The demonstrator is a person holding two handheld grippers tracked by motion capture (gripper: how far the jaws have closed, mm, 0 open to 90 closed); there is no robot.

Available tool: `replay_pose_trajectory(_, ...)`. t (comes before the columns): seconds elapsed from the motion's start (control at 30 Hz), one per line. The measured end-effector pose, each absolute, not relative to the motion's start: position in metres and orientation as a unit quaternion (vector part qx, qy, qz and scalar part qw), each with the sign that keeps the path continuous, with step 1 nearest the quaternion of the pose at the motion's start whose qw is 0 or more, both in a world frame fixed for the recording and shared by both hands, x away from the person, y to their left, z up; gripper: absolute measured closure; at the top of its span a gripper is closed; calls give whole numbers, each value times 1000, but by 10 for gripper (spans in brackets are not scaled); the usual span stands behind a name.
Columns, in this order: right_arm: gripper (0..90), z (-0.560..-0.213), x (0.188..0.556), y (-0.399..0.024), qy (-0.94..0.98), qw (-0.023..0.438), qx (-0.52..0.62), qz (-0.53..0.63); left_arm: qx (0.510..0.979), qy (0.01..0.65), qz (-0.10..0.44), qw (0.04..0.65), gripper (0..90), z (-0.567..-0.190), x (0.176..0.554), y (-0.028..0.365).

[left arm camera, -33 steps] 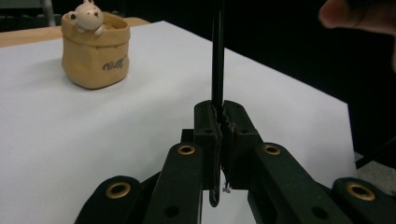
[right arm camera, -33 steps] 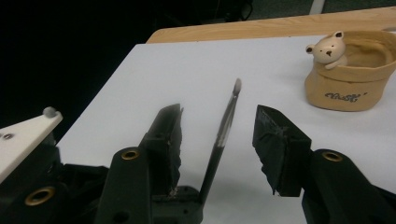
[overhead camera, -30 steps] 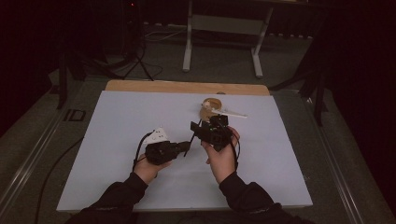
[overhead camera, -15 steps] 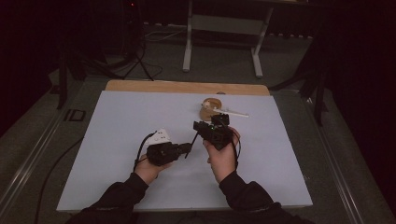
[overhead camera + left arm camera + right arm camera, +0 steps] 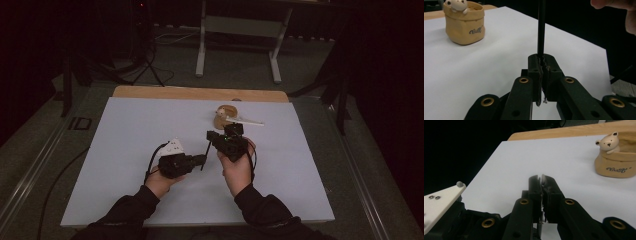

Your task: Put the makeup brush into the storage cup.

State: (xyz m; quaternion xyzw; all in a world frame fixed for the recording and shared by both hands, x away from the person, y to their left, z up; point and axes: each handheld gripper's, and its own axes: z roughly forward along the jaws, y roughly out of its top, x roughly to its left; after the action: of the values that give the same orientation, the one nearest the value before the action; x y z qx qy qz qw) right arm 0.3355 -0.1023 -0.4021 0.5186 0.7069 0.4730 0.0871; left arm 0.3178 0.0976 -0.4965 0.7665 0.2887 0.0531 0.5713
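- A thin black rod, perhaps a pen (image 5: 205,154), spans the gap between the two grippers above the white table sheet (image 5: 125,130).
- In the high view its long axis runs from the left gripper (image 5: 199,160) up toward the right gripper (image 5: 212,136), tilted slightly off the table's far direction.
- The left gripper's jaws are clamped on the rod's lower end; in the left gripper view the rod (image 5: 541,27) rises straight from the pads.
- The right gripper's jaws have just been closing and now pinch a pale tip (image 5: 543,179).
- A tan cup with a bear figure (image 5: 226,116) stands beyond, a white stick beside it; nothing blocks the rod.
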Motion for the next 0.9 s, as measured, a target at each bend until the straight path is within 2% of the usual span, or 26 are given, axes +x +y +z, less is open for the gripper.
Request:
replay_pose_trajectory(0.03, 855, -401, 335, -102, 708, 88, 516, 475, 764, 292, 53, 573, 844, -497, 317, 97)
replay_pose_trajectory(0.1, 856, -401, 335, -102, 708, 84, 512, 478, 760, 295, 30, 579, 724, -496, 318, 96)
replay_pose_trajectory(0.27, 856, -399, 332, -101, 720, 88, 487, 487, 763, 312, 39, 565, 499, -492, 317, 92)
replay_pose_trajectory(0.4, 857, -398, 332, -103, 730, 90, 468, 490, 755, 320, 36, 571, 432, -489, 318, 96)
replay_pose_trajectory(0.47, 857, -398, 332, -105, 735, 96, 461, 489, 754, 319, 38, 572, 428, -487, 318, 97)
replay_pose_trajectory(0.57, 857, -397, 333, -109, 747, 99, 442, 487, 751, 312, 22, 581, 338, -484, 319, 101)
replay_pose_trajectory(0.63, 857, -396, 334, -112, 753, 101, 432, 487, 756, 299, 22, 582, 235, -483, 318, 102)
replay_pose_trajectory(0.73, 856, -396, 335, -119, 758, 105, 424, 485, 752, 303, 20, 585, 205, -482, 318, 103)
replay_pose_trajectory(0.83, 857, -394, 335, -125, 761, 110, 414, 487, 758, 306, 35, 575, 142, -479, 317, 103)
replay_pose_trajectory(0.9, 857, -393, 336, -129, 764, 108, 410, 487, 762, 308, 39, 568, 69, -477, 317, 104)
